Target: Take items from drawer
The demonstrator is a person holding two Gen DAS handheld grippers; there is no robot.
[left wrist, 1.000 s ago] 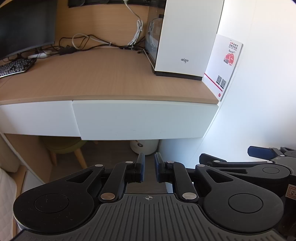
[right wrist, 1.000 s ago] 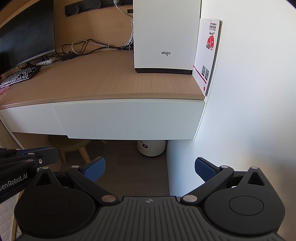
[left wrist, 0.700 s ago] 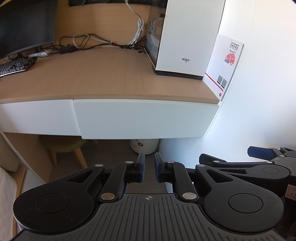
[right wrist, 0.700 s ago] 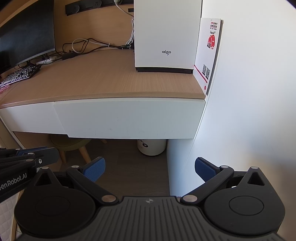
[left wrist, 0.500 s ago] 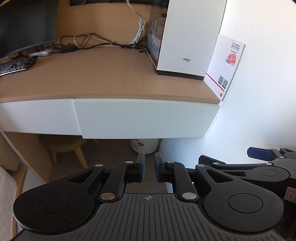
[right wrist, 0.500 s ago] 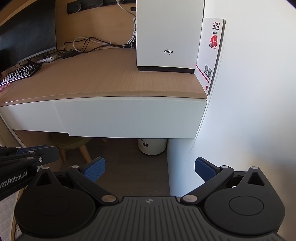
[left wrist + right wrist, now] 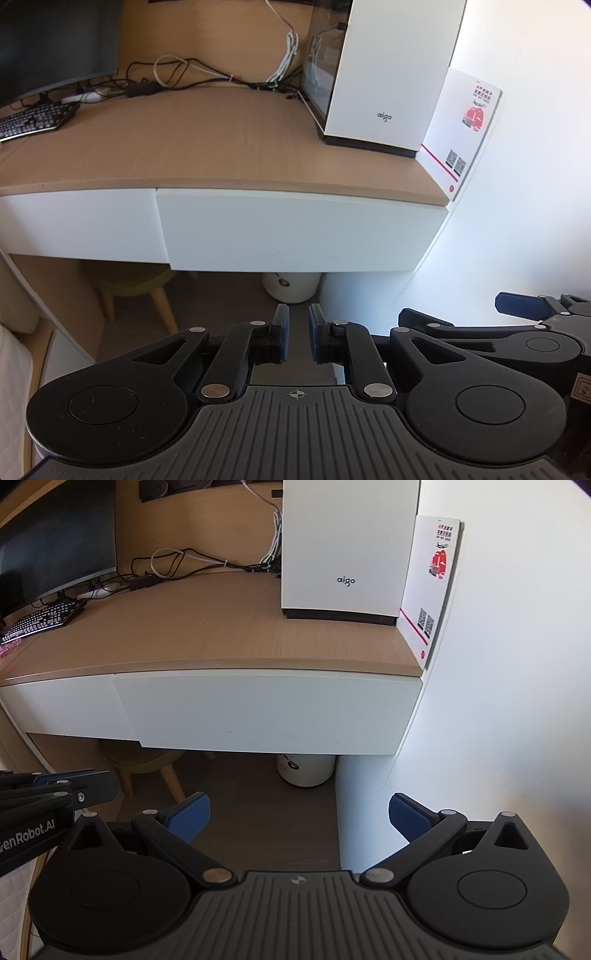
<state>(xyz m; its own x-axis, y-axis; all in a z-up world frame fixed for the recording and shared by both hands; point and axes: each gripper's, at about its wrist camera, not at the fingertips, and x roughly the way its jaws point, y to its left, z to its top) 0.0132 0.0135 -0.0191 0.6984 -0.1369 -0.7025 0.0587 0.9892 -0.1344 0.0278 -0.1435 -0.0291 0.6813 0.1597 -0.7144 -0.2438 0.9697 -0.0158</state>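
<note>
The white drawer front (image 7: 295,229) under the wooden desk top is closed, and its contents are hidden. It shows in the right wrist view too, as the same closed drawer front (image 7: 266,712). My left gripper (image 7: 298,332) hangs in front of and below the drawer, its blue pads nearly together with only a narrow gap and nothing between them. My right gripper (image 7: 299,816) is held at a similar distance, wide open and empty. Neither gripper touches the drawer.
On the desk stand a white computer case (image 7: 347,554), a white leaflet (image 7: 428,590) against the wall, a keyboard (image 7: 33,120), a monitor and cables. A second drawer front (image 7: 77,225) lies to the left. Below are a stool (image 7: 129,284) and a white bin (image 7: 306,771).
Both views have drifted slightly toward the desk, so the drawer front sits a little nearer. The jaws of both grippers are as they were.
</note>
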